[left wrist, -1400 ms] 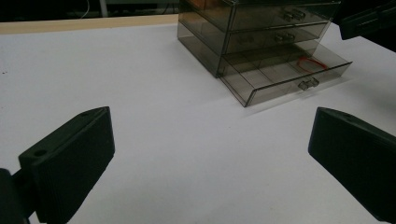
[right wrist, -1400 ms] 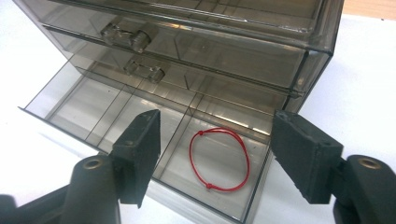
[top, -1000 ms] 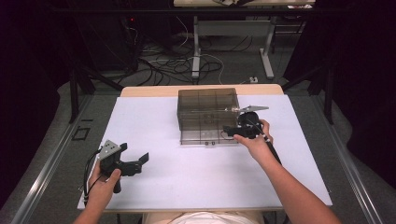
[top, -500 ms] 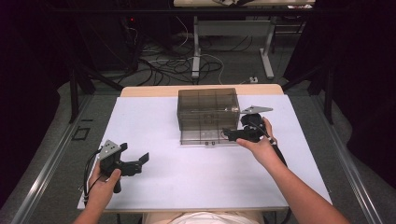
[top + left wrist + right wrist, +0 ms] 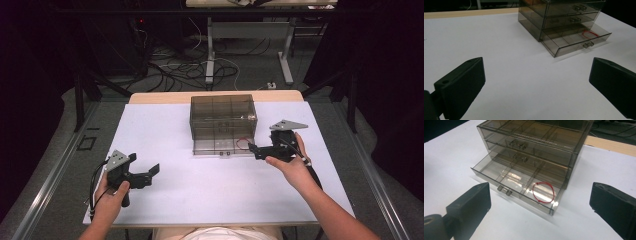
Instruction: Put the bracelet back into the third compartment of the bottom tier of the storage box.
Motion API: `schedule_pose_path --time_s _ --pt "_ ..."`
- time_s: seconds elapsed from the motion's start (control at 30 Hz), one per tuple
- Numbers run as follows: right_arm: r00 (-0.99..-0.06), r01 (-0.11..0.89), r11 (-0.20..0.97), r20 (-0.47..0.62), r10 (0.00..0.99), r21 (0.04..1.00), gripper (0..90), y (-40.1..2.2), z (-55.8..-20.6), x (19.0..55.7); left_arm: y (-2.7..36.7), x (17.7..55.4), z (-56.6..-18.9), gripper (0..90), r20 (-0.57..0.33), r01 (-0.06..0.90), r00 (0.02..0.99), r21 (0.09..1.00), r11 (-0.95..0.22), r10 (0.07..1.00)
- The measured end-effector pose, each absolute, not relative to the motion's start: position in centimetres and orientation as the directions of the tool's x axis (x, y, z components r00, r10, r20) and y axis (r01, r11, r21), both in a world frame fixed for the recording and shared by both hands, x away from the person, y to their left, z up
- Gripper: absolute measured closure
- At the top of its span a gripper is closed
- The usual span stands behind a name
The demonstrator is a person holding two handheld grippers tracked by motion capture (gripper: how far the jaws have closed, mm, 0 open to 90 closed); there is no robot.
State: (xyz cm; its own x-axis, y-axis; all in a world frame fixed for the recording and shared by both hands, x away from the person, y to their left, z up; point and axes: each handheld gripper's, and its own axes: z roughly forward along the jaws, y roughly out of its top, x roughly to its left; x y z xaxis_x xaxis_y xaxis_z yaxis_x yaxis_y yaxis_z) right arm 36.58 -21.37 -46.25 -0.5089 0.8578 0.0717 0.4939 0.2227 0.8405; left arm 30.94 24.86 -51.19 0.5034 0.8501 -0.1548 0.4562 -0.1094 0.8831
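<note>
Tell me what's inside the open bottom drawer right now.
The bottom drawer holds one red loop, like a thin rubber band, lying flat in an end compartment. Its other visible compartments look empty. The back part under the drawer unit is covered.

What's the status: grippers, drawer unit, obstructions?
Left gripper and right gripper open, empty. Smoky clear plastic three-drawer box: bottom drawer open, red loop inside. Nothing blocking it.

Bare white table lies open between my hands; ahead, the drawer unit and its pulled-out bottom drawer block the way.
</note>
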Motion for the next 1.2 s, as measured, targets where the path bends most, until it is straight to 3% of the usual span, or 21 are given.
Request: schedule_pose_path --time_s 0.7,1.2 --pt "-0.464 0.502 0.185 0.083 0.882 0.845 2.1 -25.6 -48.2 31.9 24.8 30.9 -51.2 0.4 -0.151 0.457 0.505 0.882 -0.115 0.850" --pt "-0.437 0.524 0.146 0.118 0.892 0.839 3.0 -27.0 -51.6 30.2 24.6 31.0 -51.2 0.4 -0.152 0.458 0.507 0.882 -0.116 0.848"
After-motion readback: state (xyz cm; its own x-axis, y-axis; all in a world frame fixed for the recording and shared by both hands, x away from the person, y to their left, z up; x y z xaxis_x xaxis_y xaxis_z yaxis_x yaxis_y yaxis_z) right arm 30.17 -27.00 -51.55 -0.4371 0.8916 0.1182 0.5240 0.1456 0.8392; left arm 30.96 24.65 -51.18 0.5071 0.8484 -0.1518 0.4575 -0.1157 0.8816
